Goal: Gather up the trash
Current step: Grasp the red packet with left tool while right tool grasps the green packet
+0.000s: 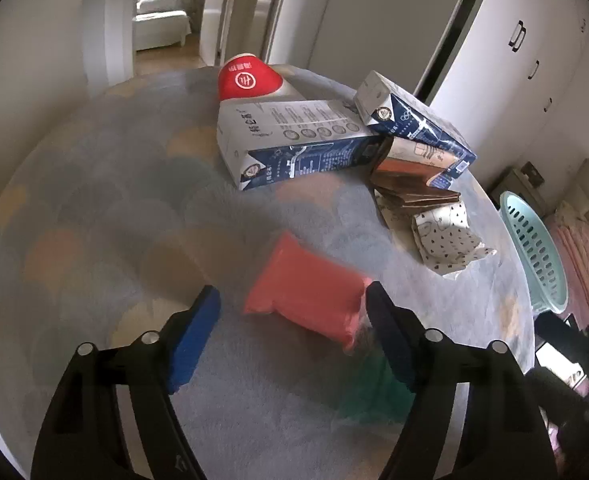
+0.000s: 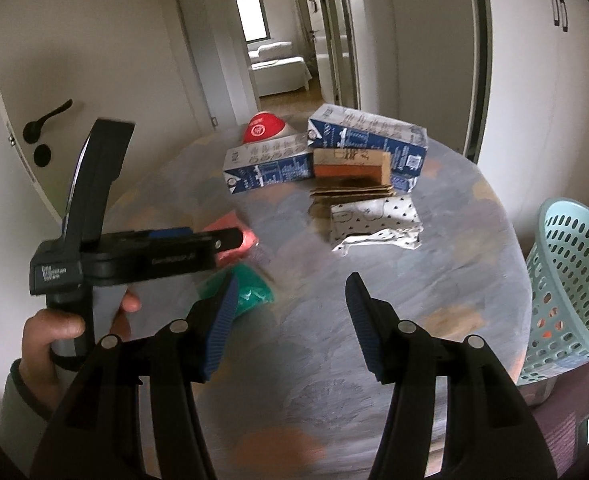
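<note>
One pink packet (image 1: 308,300) lies near on the round table (image 1: 94,208), framed by the spread left gripper (image 1: 292,312) for pickup | right gripper (image 2: 290,316) held spread, empty | basket (image 2: 570,280) waits right for trash.

Soft daylight, motion blur, fisheye vignetting

White walls (image 2: 106,48) enclose the room. A round worktop (image 2: 434,280) carries a grey-blue cover with muted orange and yellow patches. Behind it an open doorway (image 2: 278,40) leads down a wood-floored corridor to a lit window (image 2: 253,16) and a white sofa (image 2: 278,66). A white door with a black lever handle (image 2: 46,120) stands on the left. White cupboards with black pulls (image 1: 518,36) line the right wall. Daylight is soft.
</note>
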Demonstrator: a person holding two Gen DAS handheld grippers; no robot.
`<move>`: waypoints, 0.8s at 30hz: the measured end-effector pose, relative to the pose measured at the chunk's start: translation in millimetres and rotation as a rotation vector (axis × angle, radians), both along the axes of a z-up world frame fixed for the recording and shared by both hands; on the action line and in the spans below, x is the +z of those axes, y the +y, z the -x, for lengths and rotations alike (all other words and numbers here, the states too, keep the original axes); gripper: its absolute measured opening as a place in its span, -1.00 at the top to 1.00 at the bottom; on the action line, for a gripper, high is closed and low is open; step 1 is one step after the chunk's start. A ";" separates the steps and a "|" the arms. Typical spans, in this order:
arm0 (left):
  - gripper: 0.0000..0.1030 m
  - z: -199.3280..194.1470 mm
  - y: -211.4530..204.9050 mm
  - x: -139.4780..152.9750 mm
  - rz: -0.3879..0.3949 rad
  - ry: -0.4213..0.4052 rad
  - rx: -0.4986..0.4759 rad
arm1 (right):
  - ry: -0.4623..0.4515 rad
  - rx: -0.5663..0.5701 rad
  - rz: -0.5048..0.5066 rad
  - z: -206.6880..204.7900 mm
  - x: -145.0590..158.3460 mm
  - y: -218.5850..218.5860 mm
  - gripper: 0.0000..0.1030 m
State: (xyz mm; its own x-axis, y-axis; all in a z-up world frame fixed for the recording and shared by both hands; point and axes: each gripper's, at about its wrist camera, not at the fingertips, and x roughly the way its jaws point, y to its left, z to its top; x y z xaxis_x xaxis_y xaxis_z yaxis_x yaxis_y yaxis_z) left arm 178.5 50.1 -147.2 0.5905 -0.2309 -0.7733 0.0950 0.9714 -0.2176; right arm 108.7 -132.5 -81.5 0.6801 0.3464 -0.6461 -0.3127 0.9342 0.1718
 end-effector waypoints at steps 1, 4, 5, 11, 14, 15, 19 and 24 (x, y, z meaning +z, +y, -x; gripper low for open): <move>-0.28 0.7 -1.1 0.0 -0.010 -0.003 -0.005 | 0.007 0.008 0.000 -0.1 -1.9 2.3 -0.02; -0.12 2.0 -4.4 0.3 -0.025 -0.014 -0.011 | 0.038 0.036 -0.025 0.0 -8.9 9.3 -0.02; -0.05 2.3 -5.0 0.9 -0.023 -0.017 -0.012 | 0.048 0.047 -0.032 -0.1 -11.5 12.2 -0.02; -0.02 10.4 8.6 9.5 -0.006 -0.053 0.026 | 0.107 0.100 -0.022 -0.2 -27.9 35.6 -0.02; -0.02 14.9 23.4 15.3 0.012 -0.068 0.055 | 0.142 0.123 -0.025 -3.8 -36.8 45.3 -0.02; -0.02 15.7 28.0 16.5 0.015 -0.070 0.062 | 0.149 0.124 -0.023 -5.7 -38.8 47.5 -0.02; -0.02 20.3 41.2 18.3 0.020 -0.075 0.078 | 0.191 0.125 -0.036 -16.0 -49.2 55.2 -0.15; -0.02 22.5 50.3 15.8 0.037 -0.072 0.087 | 0.186 0.112 -0.027 -28.4 -47.9 65.3 -0.21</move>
